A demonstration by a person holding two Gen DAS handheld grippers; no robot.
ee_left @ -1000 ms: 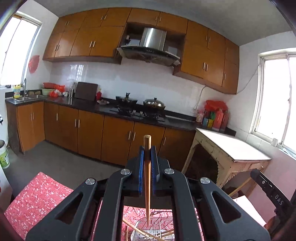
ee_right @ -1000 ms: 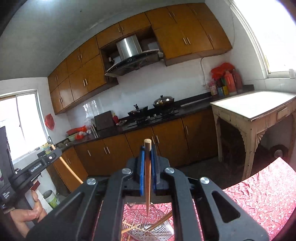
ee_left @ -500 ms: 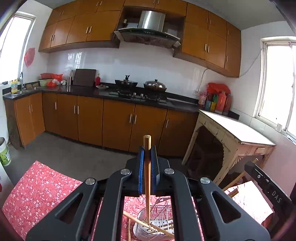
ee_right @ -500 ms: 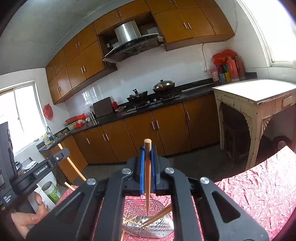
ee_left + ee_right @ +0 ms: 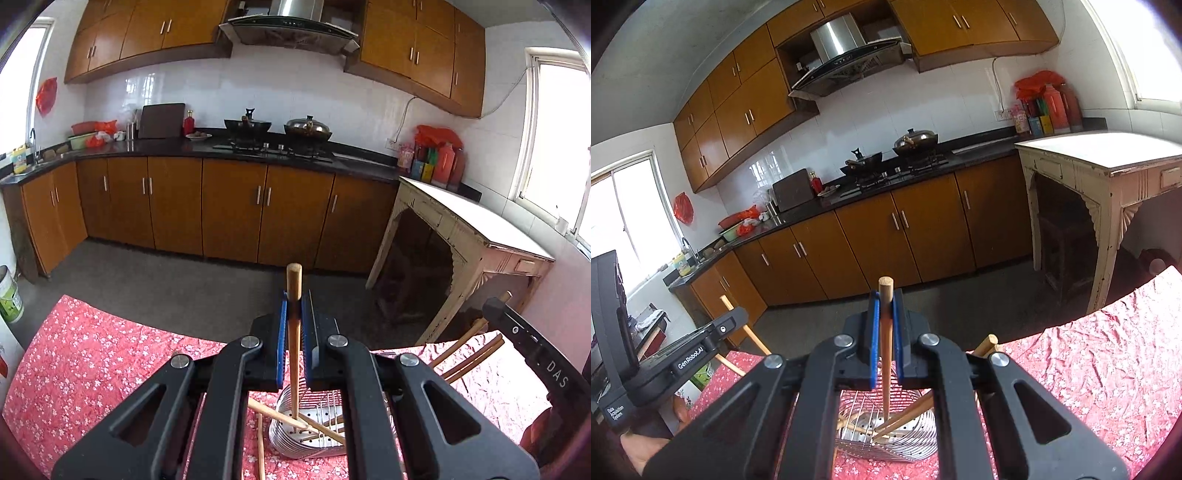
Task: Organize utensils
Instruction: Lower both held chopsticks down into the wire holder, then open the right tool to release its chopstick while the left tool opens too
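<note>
Now each claw, left (image 5: 294, 325) and right (image 5: 885, 321), clamps one chopstick (image 5: 294, 354) upright; best lower both straight into the metal basket (image 5: 314, 432) before letting go.

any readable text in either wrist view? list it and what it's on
"DAS": on the body of the right claw, at the right edge of the left wrist view; cut off, probably part of a longer word.
"GenRobot.AI": on the body of the left claw, at the left of the right wrist view.
"Data Acquisition System": small, same unit, lower down; only just readable.
Bottle labels on the counter: too small to read.
</note>
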